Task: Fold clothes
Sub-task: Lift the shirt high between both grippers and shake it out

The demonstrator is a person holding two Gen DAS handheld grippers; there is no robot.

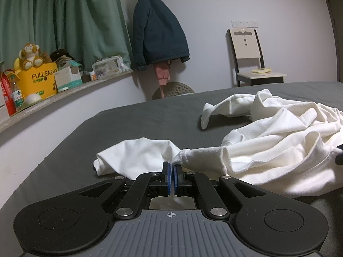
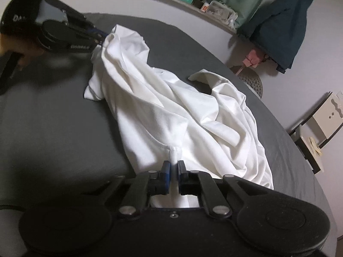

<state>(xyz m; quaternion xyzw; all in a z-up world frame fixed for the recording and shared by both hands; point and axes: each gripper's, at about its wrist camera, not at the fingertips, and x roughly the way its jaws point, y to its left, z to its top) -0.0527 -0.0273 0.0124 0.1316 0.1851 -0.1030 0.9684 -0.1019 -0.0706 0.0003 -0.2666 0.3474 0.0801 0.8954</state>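
1. Pinching the white shirt [image 1: 268, 141] in my left gripper [image 1: 172, 168]: jaws clamped tight on a hemmed corner that runs straight out of the pads, likely to anchor that end for spreading.
2. My right gripper [image 2: 174, 166] sits at the shirt's near hem, jaws nearly closed on a small tuck of fabric; pad contact looks real but I can't fully confirm.
3. Both grips are on one edge, so I judge we're about to pull it taut.
4. The shirt lies crumpled mid-bed [image 1: 133, 115], the bulk between the grippers and a sleeve [image 1: 227, 105] trailing toward the far edge.
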